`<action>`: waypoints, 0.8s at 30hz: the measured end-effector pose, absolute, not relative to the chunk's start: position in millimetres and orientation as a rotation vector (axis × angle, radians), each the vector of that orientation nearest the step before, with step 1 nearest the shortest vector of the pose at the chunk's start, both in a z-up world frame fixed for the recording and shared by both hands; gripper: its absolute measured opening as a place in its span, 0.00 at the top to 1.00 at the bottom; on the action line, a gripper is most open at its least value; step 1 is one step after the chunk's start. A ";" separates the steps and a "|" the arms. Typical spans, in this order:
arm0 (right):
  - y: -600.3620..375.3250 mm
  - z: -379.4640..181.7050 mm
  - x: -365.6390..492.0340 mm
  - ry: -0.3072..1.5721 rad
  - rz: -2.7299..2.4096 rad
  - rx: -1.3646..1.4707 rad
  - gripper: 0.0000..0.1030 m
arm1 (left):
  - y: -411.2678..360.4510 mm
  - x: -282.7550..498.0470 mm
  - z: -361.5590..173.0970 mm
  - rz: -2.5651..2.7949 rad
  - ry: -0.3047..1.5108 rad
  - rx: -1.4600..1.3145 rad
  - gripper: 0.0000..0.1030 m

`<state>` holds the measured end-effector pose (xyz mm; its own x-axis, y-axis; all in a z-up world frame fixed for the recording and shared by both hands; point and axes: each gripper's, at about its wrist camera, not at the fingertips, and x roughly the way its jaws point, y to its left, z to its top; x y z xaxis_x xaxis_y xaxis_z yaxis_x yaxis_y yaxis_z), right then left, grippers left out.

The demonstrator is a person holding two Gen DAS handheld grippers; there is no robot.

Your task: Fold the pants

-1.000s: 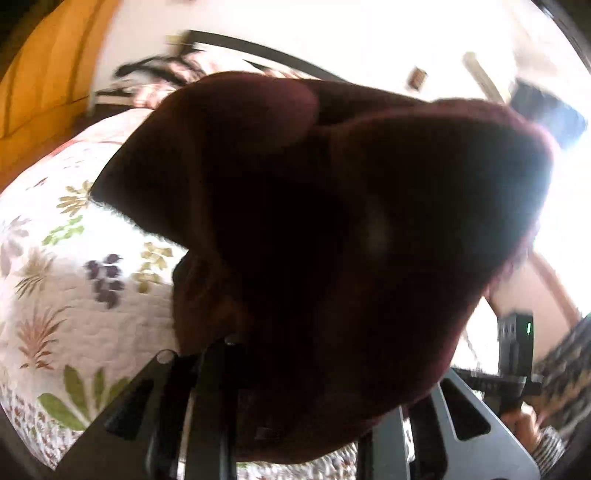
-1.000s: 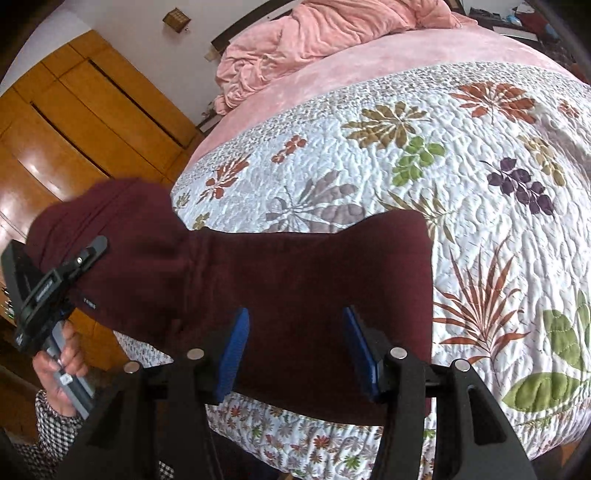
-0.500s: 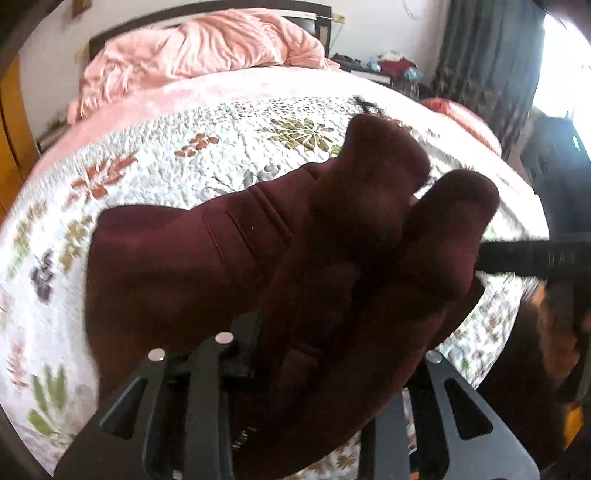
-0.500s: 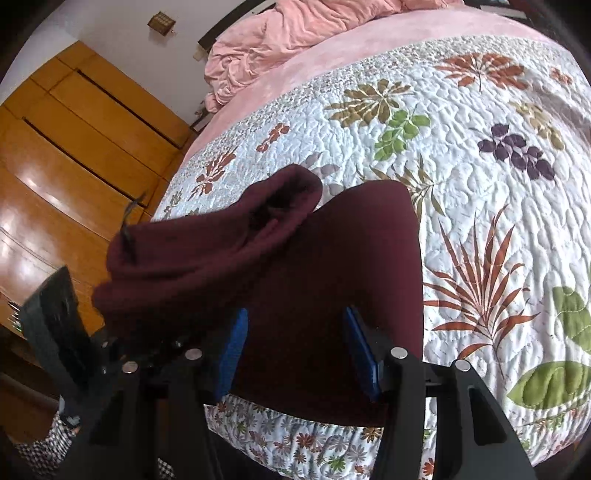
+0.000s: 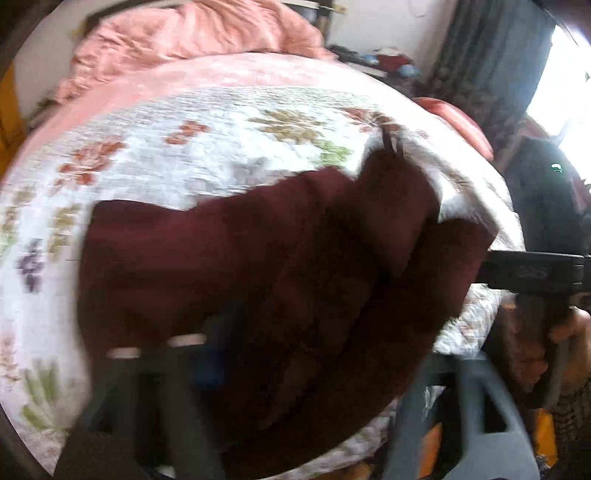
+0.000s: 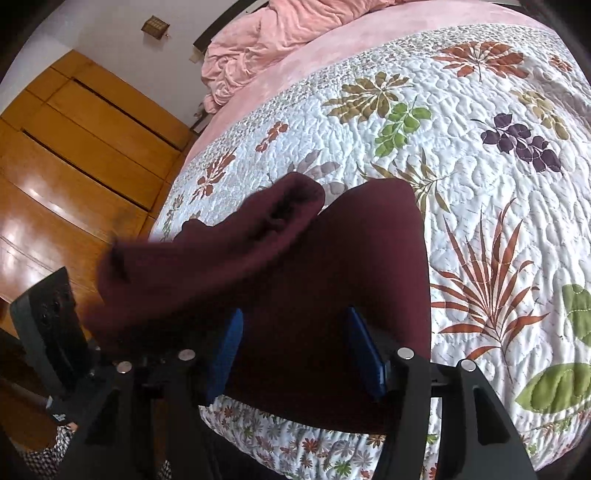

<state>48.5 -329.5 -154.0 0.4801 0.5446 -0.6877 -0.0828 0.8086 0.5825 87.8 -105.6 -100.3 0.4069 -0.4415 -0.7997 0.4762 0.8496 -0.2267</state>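
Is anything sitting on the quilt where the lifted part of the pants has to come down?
Nothing visible. The lifted fold of the maroon pants hangs over their flat layer, which lies bare on the floral quilt. The left gripper is opening with cloth between its jaws; the right gripper straddles the near edge.

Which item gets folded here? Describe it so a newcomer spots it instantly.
Find the bed's white floral quilt. At its near edge lies the pants, a dark maroon garment with one part doubled over its left side. It is the only plain, dark cloth there; the pink blanket lies at the headboard.
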 end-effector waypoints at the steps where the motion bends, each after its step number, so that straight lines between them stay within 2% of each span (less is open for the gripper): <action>1: -329.3 -153.5 47.9 1.007 0.404 0.515 0.42 | -107.4 85.2 -99.9 -0.603 1.000 -0.005 0.11; 7: -333.9 -147.2 43.3 0.998 0.406 0.534 0.39 | -87.3 70.3 -81.1 -0.665 1.014 -0.144 0.11; 13: -340.6 -122.9 35.5 0.926 0.460 0.640 0.23 | -1.6 63.9 -57.9 -0.727 0.979 -0.507 0.06; 14: -340.5 -118.7 34.6 0.917 0.478 0.666 0.16 | 13.2 65.7 -57.5 -0.694 0.966 -0.538 0.05; 15: -339.1 -116.4 34.3 0.922 0.495 0.685 0.11 | 24.4 67.9 -58.4 -0.636 0.962 -0.532 0.05; 19: -322.7 -115.5 37.0 1.002 0.472 0.621 0.10 | 46.6 80.6 -75.6 -0.372 1.019 -0.408 0.05; 24: -309.6 -140.3 41.7 1.112 0.444 0.568 0.10 | 47.9 83.7 -96.0 -0.282 1.076 -0.356 0.05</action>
<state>41.7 -309.6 -140.3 0.3822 0.5972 -0.7052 -0.0532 0.7761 0.6284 83.7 47.9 -96.0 0.4487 -0.3931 -0.8026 0.0516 0.9080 -0.4158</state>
